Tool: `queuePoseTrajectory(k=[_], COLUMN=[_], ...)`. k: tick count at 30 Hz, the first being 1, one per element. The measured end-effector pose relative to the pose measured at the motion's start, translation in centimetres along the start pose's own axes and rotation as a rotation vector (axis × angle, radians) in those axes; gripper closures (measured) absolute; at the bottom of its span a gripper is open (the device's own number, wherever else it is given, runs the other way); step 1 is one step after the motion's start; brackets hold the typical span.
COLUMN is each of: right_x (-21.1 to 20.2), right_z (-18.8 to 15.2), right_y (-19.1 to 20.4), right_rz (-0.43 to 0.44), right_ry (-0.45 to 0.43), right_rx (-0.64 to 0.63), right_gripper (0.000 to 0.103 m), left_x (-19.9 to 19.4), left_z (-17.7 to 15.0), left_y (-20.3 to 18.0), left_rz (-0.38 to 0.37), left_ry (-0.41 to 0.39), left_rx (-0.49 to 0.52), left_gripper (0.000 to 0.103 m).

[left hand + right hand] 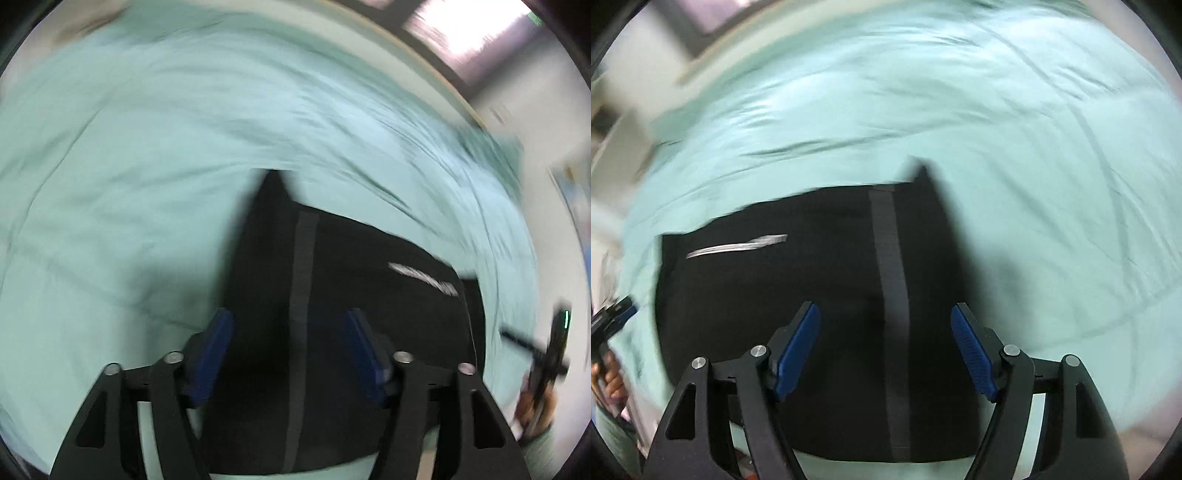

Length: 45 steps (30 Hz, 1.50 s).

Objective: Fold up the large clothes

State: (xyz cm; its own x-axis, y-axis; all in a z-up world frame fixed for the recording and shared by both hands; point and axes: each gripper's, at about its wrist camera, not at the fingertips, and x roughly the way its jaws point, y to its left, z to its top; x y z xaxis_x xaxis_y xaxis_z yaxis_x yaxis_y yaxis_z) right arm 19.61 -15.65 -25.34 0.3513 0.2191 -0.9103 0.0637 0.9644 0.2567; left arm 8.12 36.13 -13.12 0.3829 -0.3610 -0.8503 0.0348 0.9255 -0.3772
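Both of my wrist views are smeared with motion blur, so fine detail is lost. A black garment (351,332) lies on a pale mint-green sheet (129,184), folded into a compact block with a grey stripe (301,332) running down it and a small white mark (424,278) near one edge. My left gripper (290,354) hangs over the garment with its blue pads (212,354) spread wide and nothing between them. In the right wrist view, the right gripper (884,350) is likewise spread apart above the same black cloth, the stripe passing between its pads (973,354). At the right edge of the left view I catch the other gripper held in the person's hand (535,410), too blurred to read.
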Motion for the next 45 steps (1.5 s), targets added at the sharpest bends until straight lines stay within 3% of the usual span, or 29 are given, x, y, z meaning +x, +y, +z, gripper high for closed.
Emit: queuePoseTrajectory(k=[2,4,7,9,13,19,24,32,38,45], right_x=[2.6,5.0,9.6,10.2,10.5,8.6,5.8,-3.2,-6.8,-10.5], right_z=[0.2,-2.1,-3.6,-4.7,-4.5,-4.2,-4.5,-1.8,-0.7,-0.9], right_y=[4.3,4.4,4.7,2.9,2.7,1.7,0.7,1.8,8.6,12.0], right_rz=[-0.015,-0.066,-0.127,-0.146,-0.165,-0.143,-0.141,-0.158,-0.143,-0.149], right_ry=[0.027,0.09,0.195,0.192,0.195,0.2,0.217,0.037,-0.061,-0.128], right_rx=[-0.039,-0.057,-0.018,-0.014,-0.017,0.043,0.084,0.022,-0.006,-0.056], right_gripper=[0.026,0.026,0.024,0.021,0.018,0.017,0.017,0.017,0.017,0.017], left_x=[1.4,4.9,9.9,12.2,12.6,9.5,5.7,-1.8,-6.7,-9.9], left_z=[-0.5,-1.4,-3.4,-4.2,-3.8,-3.5,-3.2,-0.5,1.0,2.0], left_y=[-3.1,-5.9,-6.0,-5.3,-5.7,-5.8,-8.7,-14.1,-18.2,-22.0], left_rz=[-0.018,0.042,0.131,0.174,0.22,0.187,0.203,0.218,0.197,0.211], left_ry=[0.045,0.128,0.23,0.238,0.24,0.223,0.161,-0.022,-0.137,-0.231], left_rx=[0.079,0.146,0.154,0.138,0.141,0.137,0.234,0.318,0.333,0.371], left_gripper=[0.03,0.03,0.03,0.028,0.026,0.026,0.026,0.026,0.026,0.026])
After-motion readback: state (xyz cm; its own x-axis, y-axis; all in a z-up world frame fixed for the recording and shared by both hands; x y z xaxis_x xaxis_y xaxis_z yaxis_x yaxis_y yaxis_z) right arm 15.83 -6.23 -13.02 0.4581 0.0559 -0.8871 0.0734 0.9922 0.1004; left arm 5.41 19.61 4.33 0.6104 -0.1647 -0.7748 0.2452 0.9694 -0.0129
